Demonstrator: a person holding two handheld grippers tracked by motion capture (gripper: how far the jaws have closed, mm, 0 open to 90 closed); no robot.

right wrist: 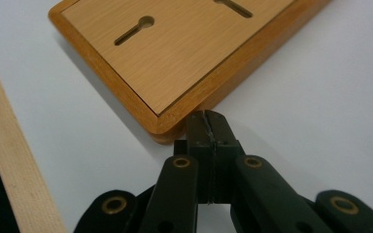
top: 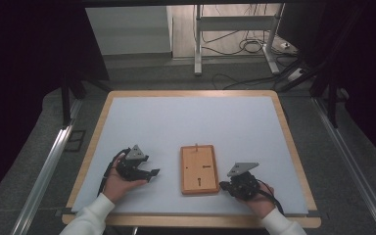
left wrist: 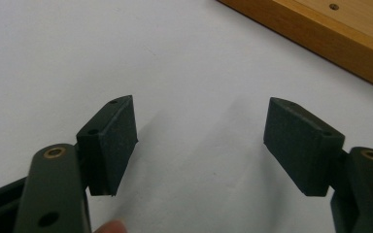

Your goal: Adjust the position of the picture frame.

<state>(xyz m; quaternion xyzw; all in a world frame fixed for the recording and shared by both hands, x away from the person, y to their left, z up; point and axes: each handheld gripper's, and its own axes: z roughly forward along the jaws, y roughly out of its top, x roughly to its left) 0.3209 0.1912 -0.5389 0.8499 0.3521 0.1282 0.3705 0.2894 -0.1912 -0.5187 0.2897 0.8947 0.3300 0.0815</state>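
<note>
A flat wooden board [top: 199, 169] with keyhole slots [right wrist: 133, 30] lies face up on the white mat, near the front middle. My right gripper [right wrist: 209, 127] is shut with nothing between its pads. Its tip is at the board's near right corner [right wrist: 167, 127] and looks to touch it; from above, the right gripper [top: 226, 185] sits just right of the board. My left gripper [left wrist: 200, 141] stands open over bare mat, with the board's edge [left wrist: 330, 39] further off. In the high view the left gripper [top: 152, 173] rests left of the board, a short gap away.
The white mat [top: 191, 127] covers a wooden tabletop whose rim [top: 293, 147] shows all round; its front edge [right wrist: 14, 170] runs close beside my right gripper. Behind the table stand a metal frame [top: 198, 44] and loose cables on the floor [top: 247, 46].
</note>
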